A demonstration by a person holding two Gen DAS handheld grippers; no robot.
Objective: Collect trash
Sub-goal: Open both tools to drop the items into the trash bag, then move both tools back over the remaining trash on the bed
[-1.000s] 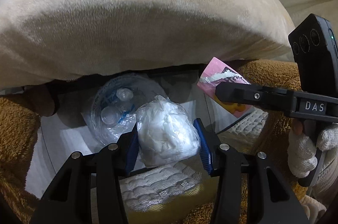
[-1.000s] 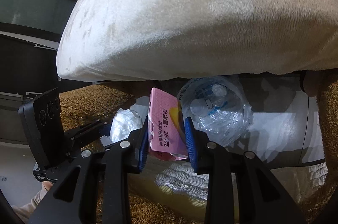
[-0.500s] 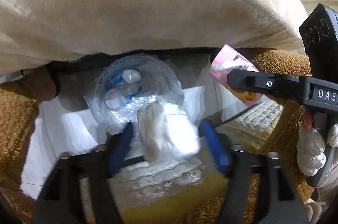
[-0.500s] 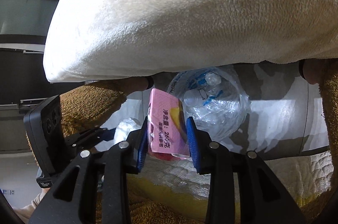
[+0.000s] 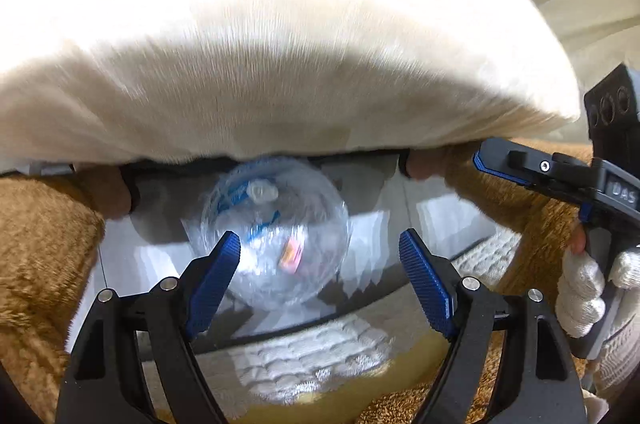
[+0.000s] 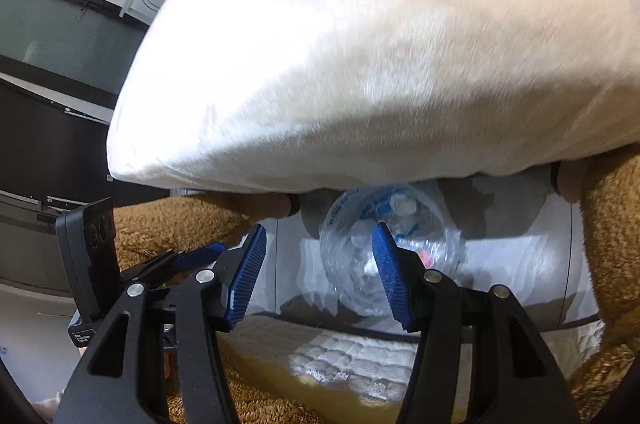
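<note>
Both the left hand-held gripper (image 5: 320, 276) and the right hand-held gripper (image 6: 318, 270) are opening, nothing between their jaws. Below them, a clear trash bag (image 5: 276, 232) holds a pink wrapper (image 5: 291, 256) and bottles, under a cream cushion (image 5: 280, 64).

1. The left gripper (image 5: 320, 264) is hanging over a clear plastic bag (image 5: 276, 240), its jaws opening with nothing between them.
2. A pink packet (image 5: 291, 253) is lying inside the bag.
3. The right gripper (image 5: 520, 164) is showing at right, gripped by a gloved hand (image 5: 592, 288).
</note>
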